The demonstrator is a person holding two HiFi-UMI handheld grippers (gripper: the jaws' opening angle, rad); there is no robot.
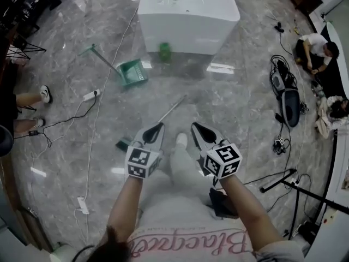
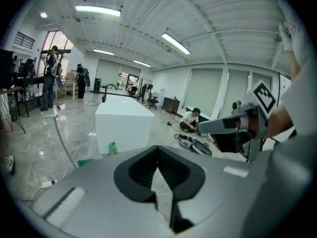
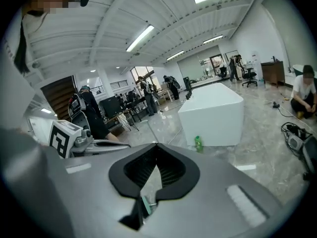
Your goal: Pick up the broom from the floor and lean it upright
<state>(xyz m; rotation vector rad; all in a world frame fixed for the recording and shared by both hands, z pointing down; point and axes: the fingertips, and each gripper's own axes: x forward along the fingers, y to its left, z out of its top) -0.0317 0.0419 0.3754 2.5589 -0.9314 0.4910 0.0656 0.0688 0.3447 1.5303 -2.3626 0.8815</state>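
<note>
The broom (image 1: 173,109) lies on the grey marble floor, its thin metal handle running up and to the right. Its dark head (image 1: 123,144) shows just left of my left gripper. That left gripper (image 1: 158,126) hangs over the lower part of the handle, jaws shut and holding nothing. My right gripper (image 1: 195,126) is beside it to the right, a little off the handle, also shut and empty. In the left gripper view the jaws (image 2: 158,148) meet at the tip, with the right gripper (image 2: 233,125) alongside. The right gripper view shows its jaws (image 3: 156,145) closed too.
A green dustpan (image 1: 132,71) and a green bottle (image 1: 164,52) sit in front of a white block (image 1: 188,10). Cables and a power strip (image 1: 90,95) cross the floor at left. Bags (image 1: 287,94), a seated person (image 1: 315,47) and stand legs (image 1: 294,187) fill the right.
</note>
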